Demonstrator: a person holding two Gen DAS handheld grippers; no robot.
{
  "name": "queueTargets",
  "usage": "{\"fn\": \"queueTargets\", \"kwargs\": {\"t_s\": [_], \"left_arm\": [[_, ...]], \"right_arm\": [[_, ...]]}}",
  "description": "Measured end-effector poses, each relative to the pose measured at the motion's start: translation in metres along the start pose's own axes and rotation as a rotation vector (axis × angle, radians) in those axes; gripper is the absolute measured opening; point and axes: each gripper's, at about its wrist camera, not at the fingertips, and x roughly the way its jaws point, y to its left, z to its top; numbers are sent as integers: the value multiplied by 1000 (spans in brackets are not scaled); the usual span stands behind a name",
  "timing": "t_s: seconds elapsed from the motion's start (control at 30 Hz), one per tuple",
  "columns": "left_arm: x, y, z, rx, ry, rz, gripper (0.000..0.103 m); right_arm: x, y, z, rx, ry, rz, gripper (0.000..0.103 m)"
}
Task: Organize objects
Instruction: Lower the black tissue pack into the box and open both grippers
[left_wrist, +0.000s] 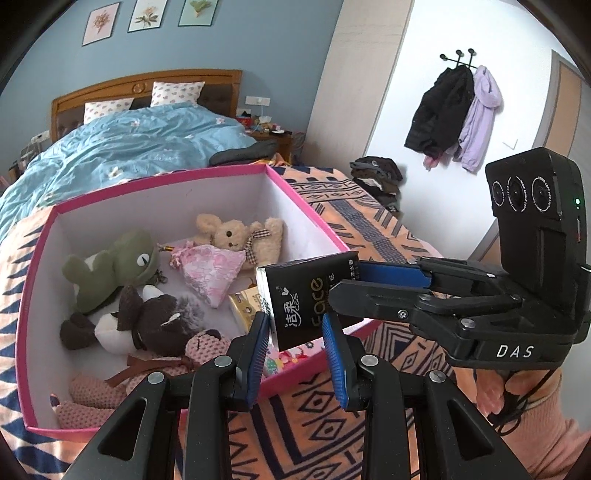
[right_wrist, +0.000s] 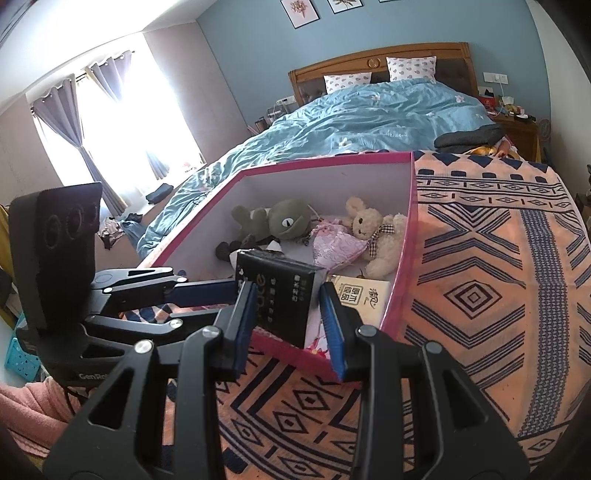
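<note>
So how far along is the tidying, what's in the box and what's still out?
Done: the pink box already holds the plush toys, among them a frog and a cream bunny, plus a pink pouch and a yellow pack. In hand: both hand-held grippers, left and right, carry a black tissue pack over the box's near corner. Left: lowering it in. Nothing else loose shows on the blanket.

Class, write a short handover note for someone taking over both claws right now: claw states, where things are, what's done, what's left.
Left claw: shut on one end of the black tissue pack.
Right claw: shut on the same pack.
The pack hangs above the near rim of the pink box, not yet set down.
Done: green plush, cream bunny and beige pack lie in the box.
Left: lower the black pack in, open both claws.
</note>
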Motion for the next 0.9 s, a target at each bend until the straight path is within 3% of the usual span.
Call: {"fn": "queueTargets", "kwargs": {"t_s": [0.9], "left_arm": [[39, 20, 6, -70, 84, -14, 28]], "right_arm": [[27, -10, 5, 1, 43, -116, 39]]}}
